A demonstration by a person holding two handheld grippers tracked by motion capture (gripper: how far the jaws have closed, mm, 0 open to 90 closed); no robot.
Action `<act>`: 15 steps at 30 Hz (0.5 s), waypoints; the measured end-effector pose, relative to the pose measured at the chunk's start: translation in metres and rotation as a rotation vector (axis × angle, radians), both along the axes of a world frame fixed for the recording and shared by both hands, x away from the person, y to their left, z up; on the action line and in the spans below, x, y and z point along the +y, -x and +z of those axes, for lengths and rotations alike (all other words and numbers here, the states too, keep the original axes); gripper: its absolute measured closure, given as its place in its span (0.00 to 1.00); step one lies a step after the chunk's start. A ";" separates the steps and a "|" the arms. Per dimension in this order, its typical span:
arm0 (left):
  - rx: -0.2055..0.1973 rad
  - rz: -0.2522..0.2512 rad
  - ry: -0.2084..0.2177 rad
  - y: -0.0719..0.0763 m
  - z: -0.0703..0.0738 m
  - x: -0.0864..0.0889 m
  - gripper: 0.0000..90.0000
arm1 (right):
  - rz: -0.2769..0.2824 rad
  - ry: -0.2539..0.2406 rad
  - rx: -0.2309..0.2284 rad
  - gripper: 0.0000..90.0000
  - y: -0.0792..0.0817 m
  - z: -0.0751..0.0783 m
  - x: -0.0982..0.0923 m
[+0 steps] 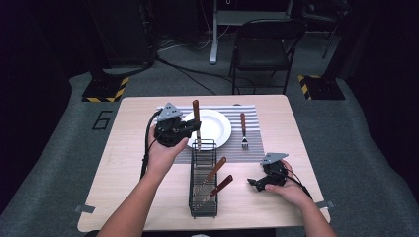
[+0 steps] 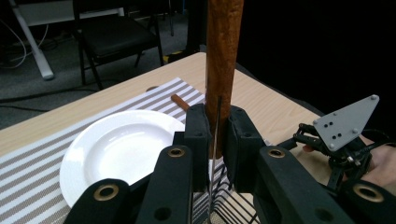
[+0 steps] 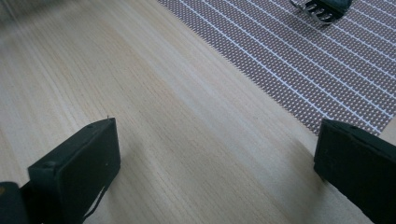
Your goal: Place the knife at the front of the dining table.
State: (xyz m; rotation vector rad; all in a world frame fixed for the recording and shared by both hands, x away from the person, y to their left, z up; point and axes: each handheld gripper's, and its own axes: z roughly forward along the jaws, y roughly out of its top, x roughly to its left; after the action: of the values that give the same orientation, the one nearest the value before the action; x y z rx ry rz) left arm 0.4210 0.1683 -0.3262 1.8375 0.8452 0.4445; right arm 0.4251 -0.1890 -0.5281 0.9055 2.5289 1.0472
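Observation:
My left gripper is shut on a wooden-handled knife. The knife stands upright with its handle on top, and the pads pinch its thin metal blade. It hangs over the far end of a black wire basket. Two more wooden-handled utensils lie slanted inside the basket. My right gripper rests low over the bare table to the right of the basket. Its jaws stand wide open with nothing between them.
A white plate sits on a striped placemat behind the basket. A wooden-handled fork lies on the mat right of the plate. A black folding chair stands beyond the table's far edge.

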 end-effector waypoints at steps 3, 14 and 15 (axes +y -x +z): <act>-0.010 0.004 0.006 0.000 0.007 -0.001 0.90 | -0.001 -0.001 0.001 0.00 0.000 0.000 0.000; -0.028 0.008 0.000 -0.001 0.028 0.004 0.90 | -0.001 -0.001 0.001 0.00 0.000 0.000 0.000; -0.038 0.011 0.001 0.000 0.032 0.005 0.90 | -0.001 -0.001 0.000 0.00 0.000 0.000 0.000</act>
State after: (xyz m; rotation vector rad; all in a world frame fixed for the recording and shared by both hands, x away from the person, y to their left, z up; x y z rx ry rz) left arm 0.4210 0.1737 -0.2939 1.8181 0.8302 0.4847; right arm 0.4251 -0.1889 -0.5281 0.9062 2.5282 1.0480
